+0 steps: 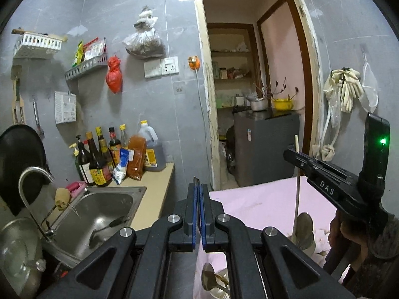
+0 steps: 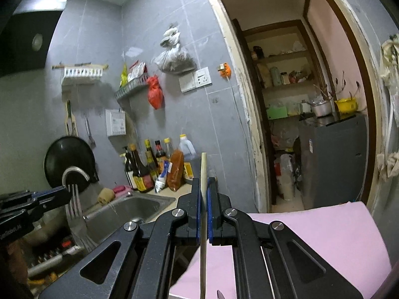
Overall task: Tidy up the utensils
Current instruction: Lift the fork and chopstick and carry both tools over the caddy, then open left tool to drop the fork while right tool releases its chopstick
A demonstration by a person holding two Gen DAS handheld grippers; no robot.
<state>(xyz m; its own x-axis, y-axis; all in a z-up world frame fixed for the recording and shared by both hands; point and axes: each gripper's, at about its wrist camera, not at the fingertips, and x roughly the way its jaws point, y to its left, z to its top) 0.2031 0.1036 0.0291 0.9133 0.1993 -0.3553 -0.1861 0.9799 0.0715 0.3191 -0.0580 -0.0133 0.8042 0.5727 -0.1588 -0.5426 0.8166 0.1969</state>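
My left gripper [image 1: 198, 186] is shut on a metal fork, whose tines poke out above the fingertips [image 1: 197, 180]; in the right wrist view the fork [image 2: 74, 201] hangs with tines up from the left gripper [image 2: 63, 194]. My right gripper [image 2: 204, 182] is shut on a pale chopstick [image 2: 203, 167] held upright; in the left wrist view the chopstick [image 1: 297, 186] passes down through the right gripper [image 1: 290, 153]. Metal spoons [image 1: 303, 226] lie on the pink table [image 1: 261, 199], and more spoons [image 1: 212, 281] show below my left gripper.
A steel sink [image 1: 99, 211] with a ladle [image 1: 107, 226] in it is at left, beside a tap [image 1: 32, 182], a black pan [image 1: 20, 154] and sauce bottles [image 1: 109, 154]. A doorway [image 1: 254, 87] opens onto a grey fridge [image 1: 266, 144]. Gloves [image 1: 346, 89] hang at right.
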